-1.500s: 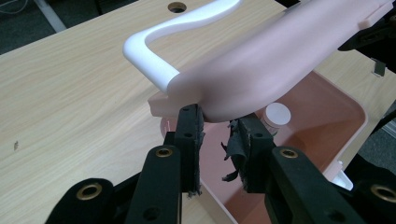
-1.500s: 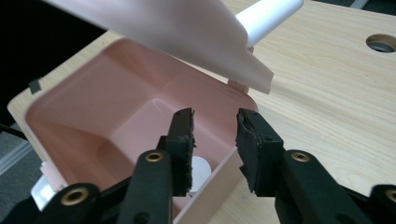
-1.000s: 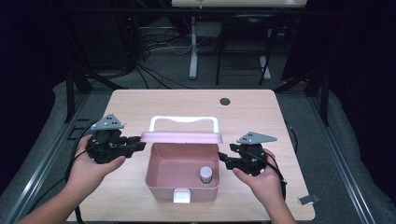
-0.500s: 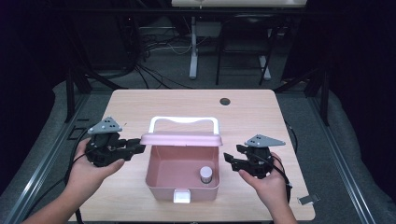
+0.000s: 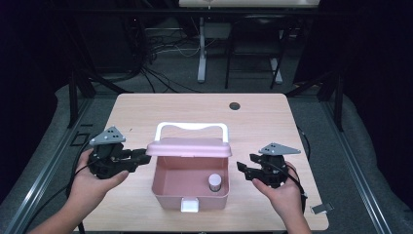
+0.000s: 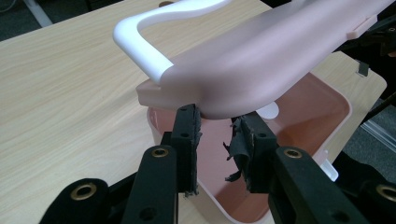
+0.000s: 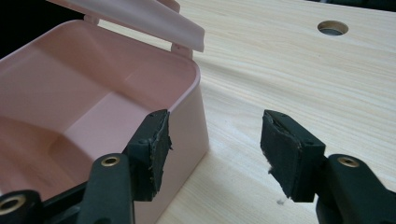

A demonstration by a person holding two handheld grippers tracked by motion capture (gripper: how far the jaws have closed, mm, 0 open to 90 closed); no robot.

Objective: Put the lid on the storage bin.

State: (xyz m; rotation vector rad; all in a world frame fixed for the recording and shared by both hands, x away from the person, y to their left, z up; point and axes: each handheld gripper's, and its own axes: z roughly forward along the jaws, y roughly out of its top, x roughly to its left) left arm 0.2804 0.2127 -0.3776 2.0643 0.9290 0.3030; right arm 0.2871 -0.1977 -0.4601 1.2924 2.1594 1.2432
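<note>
One pink box sits mid-table, its one lid raised, one white handle behind, one small jar inside. My left tongs stand half-wide, tips at the lid's underside; contact unclear. My right tongs gape beside the box wall, holding nothing

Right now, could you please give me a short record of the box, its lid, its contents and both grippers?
box: pink box on the table, open
lid: pink lid, half raised, white handle
contents: small capped jar, near right corner
latch: white latch on the front wall
left gripper: left gripper under the lid's edge, jaws part open
right gripper: right gripper open beside the box, holding nothing
</note>
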